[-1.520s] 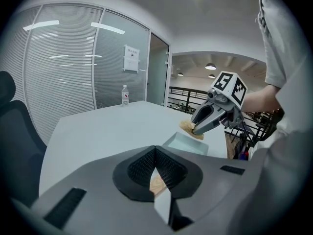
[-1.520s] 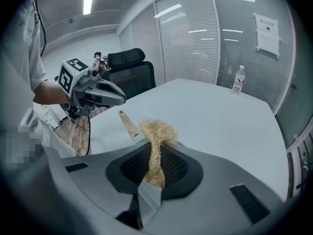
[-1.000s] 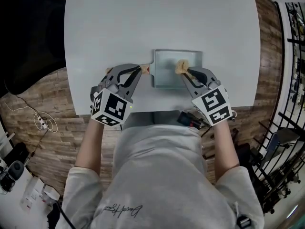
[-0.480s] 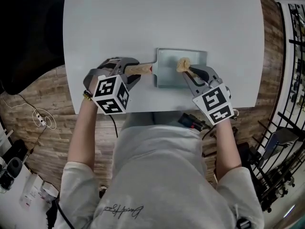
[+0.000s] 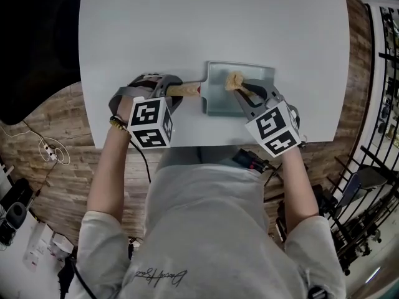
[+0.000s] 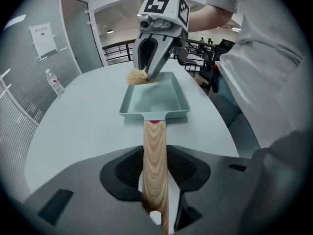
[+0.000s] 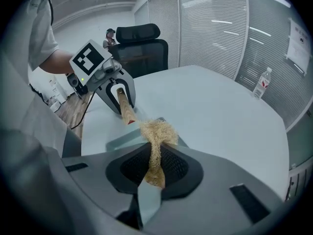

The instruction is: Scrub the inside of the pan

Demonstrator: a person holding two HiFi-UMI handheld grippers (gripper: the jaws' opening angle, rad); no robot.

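We are working at the white table (image 5: pixel 212 23), where the grey rectangular pan (image 5: pixel 218 99) is sitting near the six o'clock edge, its handle pointing to nine o'clock. At the pan's nine o'clock, our left gripper (image 5: pixel 178 91) is clamping the wooden handle (image 5: pixel 189 91); its jaws have just been closing, with the handle between the pads. From five o'clock our right gripper (image 5: pixel 244 93) is reaching into the pan, jaws pinching the straw-coloured scrubber (image 5: pixel 234 81), whose tuft is lying inside the pan towards eleven o'clock.
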